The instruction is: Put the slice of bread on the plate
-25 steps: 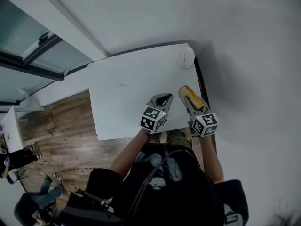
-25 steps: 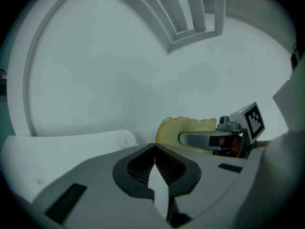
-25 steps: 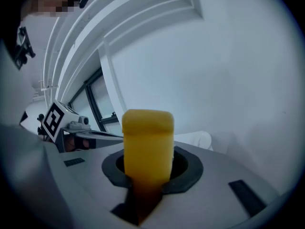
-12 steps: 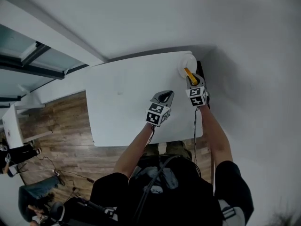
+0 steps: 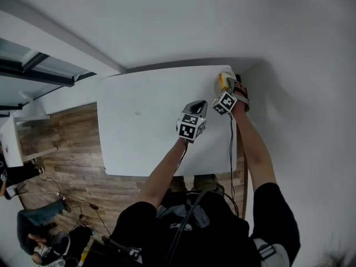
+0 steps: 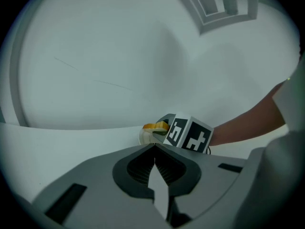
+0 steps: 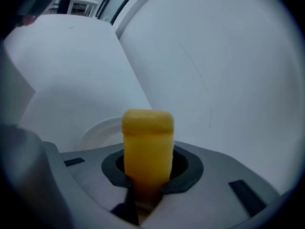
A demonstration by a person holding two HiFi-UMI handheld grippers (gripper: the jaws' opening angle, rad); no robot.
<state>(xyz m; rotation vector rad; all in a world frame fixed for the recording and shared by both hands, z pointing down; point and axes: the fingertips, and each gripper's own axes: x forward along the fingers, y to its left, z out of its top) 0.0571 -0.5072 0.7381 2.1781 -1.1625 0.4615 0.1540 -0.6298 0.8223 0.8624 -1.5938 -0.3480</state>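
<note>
A pale grey wall (image 5: 222,21) fills the top and right of the head view, with wooden floor (image 5: 61,143) at the left. Between them is the white table (image 5: 144,121), bare except at its upper right corner. There the small white plate (image 5: 217,85) sits close to the table's far edge and its right edge.

My left gripper (image 5: 197,105) hangs over the table right of centre, well short of the plate. Its jaws are closed together with nothing between them. My right gripper (image 5: 226,89) reaches over the plate. Its jaws are narrow and clamped on the slice of bread (image 7: 147,140), which sticks out past the tips as a yellow slab seen edge-on. In the right gripper view the plate's rim lies behind it, lower left of centre. From the side, in the left gripper view, the bread lies above the plate's rim. I cannot tell whether it touches the plate yet.

The step in hand, as I judge it, is setting the slice down. To do it well I should:
- bring the bread low over the middle of the plate, not the rim
- tip it flat enough to settle without toppling off
- open the jaws only once it is resting
- avoid nudging the plate, which has little table beyond it
- leave my left gripper where it is, out of the way
</note>
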